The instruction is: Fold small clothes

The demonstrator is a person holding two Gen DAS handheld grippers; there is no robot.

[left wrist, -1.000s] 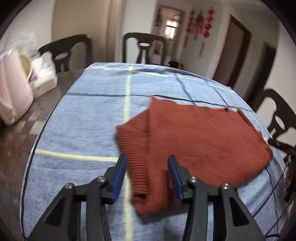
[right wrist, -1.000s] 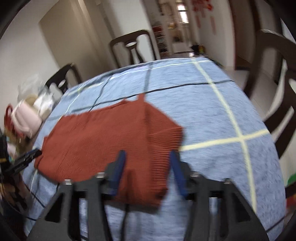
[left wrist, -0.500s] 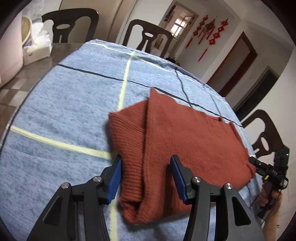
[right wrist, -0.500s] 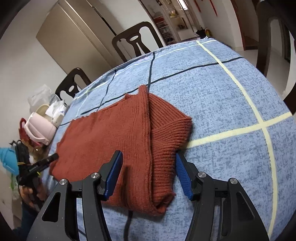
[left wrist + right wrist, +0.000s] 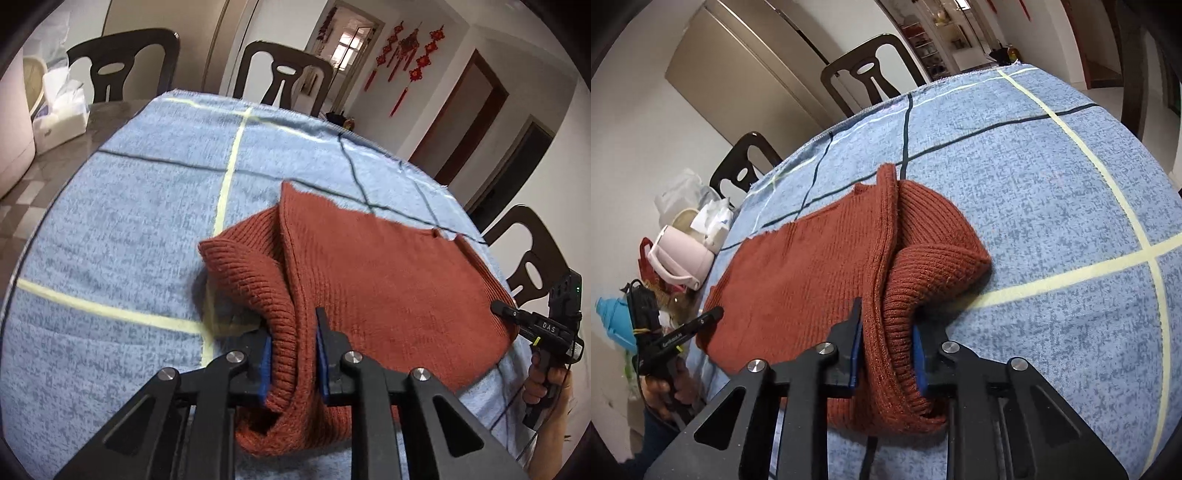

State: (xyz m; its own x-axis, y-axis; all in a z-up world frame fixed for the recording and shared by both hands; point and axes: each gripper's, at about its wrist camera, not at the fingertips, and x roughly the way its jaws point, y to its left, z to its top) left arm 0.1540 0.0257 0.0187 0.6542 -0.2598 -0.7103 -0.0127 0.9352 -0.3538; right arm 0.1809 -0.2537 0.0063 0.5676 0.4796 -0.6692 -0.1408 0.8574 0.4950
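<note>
Lying across a blue checked cloth (image 5: 110,229) on the desk (image 5: 44,166), a rust-red knitted sweater (image 5: 388,280) has both of its near corners pinched. The left hand-held gripper (image 5: 293,363) is closing, and its blue pads already press on a bunched fold of ribbed knit at the sweater's left end (a sleeve or hem, I cannot tell which). The right hand-held gripper (image 5: 888,360) is closing too, with its pads pressed on a thick roll of the same knit at the sweater's right end. Both grippers point down at a slant toward the cloth.

Between the two grips the sweater lies mostly flat, its far edge crossing a dark line of the cloth's pattern. At each end a side panel is folded inward, so a raised ridge runs from the near edge toward the far edge.

In the left wrist view the other gripper shows at the right rim, held by a hand (image 5: 546,384). Dark chairs (image 5: 284,81) stand behind the desk. A pink kettle (image 5: 681,254) and a tissue box (image 5: 61,114) sit on the bare desk beside the cloth's left edge. Red knot ornaments (image 5: 410,48) hang on the far wall.
</note>
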